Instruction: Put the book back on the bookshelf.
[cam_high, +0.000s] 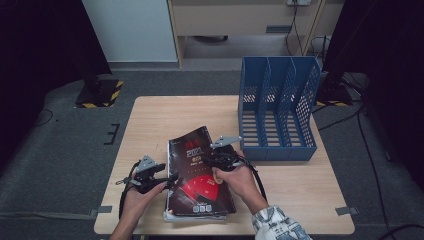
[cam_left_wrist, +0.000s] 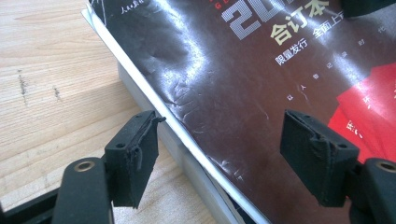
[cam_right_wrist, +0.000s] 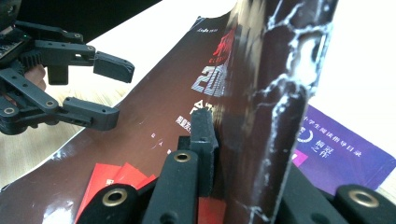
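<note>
While the top magazine lies on a short stack at the near middle of the table, its right edge is curled up off the pile, and the coming move turns on that raised edge.

Item: glossy dark-covered magazine, red fan motif near its lower half. Long axis runs from the person's side away toward the far edge, tilted slightly rightward at the top.

Right tool: jaws closed hard on the lifted right edge of the cover; in the right gripper view the sheet stands nearly upright between the pads. A purple-printed page shows beneath the raised cover.

Left tool: jaws well apart and gripping nothing, straddling the magazine's left edge; one pad hangs over bare table beside the stack, the other sits over the cover. It has been widening slightly.

Judgement: the right hand alone holds the magazine; the left is poised on the opposite long edge.

Beyond: blue file rack, three upright slots, at the table's far right, up and right of the right tool.
</note>
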